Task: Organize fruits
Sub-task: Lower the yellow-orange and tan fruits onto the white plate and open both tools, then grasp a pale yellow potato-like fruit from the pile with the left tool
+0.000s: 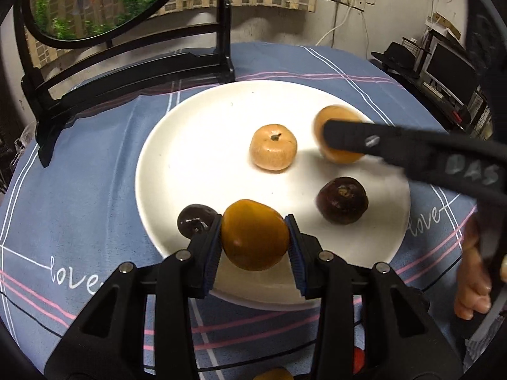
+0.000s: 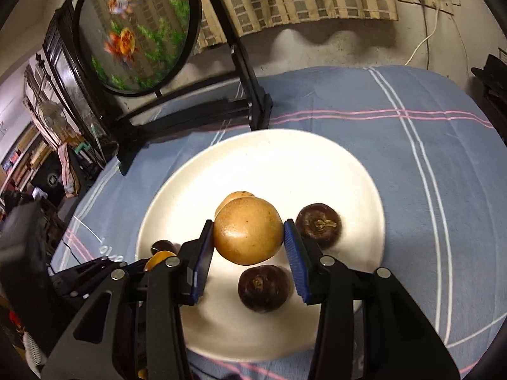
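A white plate [image 1: 196, 145] lies on a blue checked cloth. My left gripper [image 1: 255, 236] is shut on an orange fruit [image 1: 253, 234] over the plate's near edge. A dark purple fruit [image 1: 193, 220] lies just left of it, another [image 1: 342, 201] to the right. A pale orange fruit [image 1: 273, 147] sits mid-plate. My right gripper [image 2: 248, 242] is shut on a pale orange fruit [image 2: 247, 231], also seen in the left wrist view [image 1: 339, 152]. Two dark fruits [image 2: 318, 224] [image 2: 264, 288] lie on the plate [image 2: 285, 164] near it. The left gripper's fruit [image 2: 158, 258] shows at the left.
A black stand [image 1: 126, 66] holding a round goldfish panel [image 1: 95, 0] stands behind the plate at the back left. The cloth [image 2: 412, 126] stretches right of the plate. An orange fruit [image 1: 275, 374] and a red item [image 1: 358, 359] lie below my left gripper.
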`<action>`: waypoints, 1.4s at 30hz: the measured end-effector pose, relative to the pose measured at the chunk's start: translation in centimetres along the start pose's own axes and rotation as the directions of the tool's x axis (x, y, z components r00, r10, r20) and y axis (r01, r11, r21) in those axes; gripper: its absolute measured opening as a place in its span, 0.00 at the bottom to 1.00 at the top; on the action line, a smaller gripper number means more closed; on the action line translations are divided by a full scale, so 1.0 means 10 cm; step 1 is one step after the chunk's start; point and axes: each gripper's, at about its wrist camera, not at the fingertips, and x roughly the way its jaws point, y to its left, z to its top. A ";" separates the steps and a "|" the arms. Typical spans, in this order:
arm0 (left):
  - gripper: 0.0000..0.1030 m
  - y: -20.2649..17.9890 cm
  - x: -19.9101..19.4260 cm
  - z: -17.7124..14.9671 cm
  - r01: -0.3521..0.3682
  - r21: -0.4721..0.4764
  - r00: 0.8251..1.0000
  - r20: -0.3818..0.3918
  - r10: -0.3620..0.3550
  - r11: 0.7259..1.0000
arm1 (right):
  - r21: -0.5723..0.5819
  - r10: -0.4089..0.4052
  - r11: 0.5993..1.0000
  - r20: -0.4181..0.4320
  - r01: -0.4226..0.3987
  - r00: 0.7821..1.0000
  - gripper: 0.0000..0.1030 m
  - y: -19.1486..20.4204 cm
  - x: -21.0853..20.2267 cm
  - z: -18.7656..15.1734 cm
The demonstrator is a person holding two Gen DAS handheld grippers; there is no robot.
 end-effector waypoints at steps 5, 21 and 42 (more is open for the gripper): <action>0.42 -0.04 0.00 -0.01 0.002 0.009 1.000 0.006 -0.002 1.000 | 0.000 -0.060 0.998 -0.036 0.060 0.998 0.45 -0.09 0.12 -0.02; 0.50 0.03 -0.25 0.05 -0.019 -0.004 0.998 0.052 0.019 1.000 | -0.014 -0.009 1.000 0.053 0.010 0.999 0.60 -0.01 -0.17 0.06; 0.64 0.32 -1.16 -1.01 -0.078 -0.082 0.988 0.129 0.088 0.994 | 0.171 0.061 0.982 0.088 -0.076 0.994 0.75 -0.21 -1.23 -1.04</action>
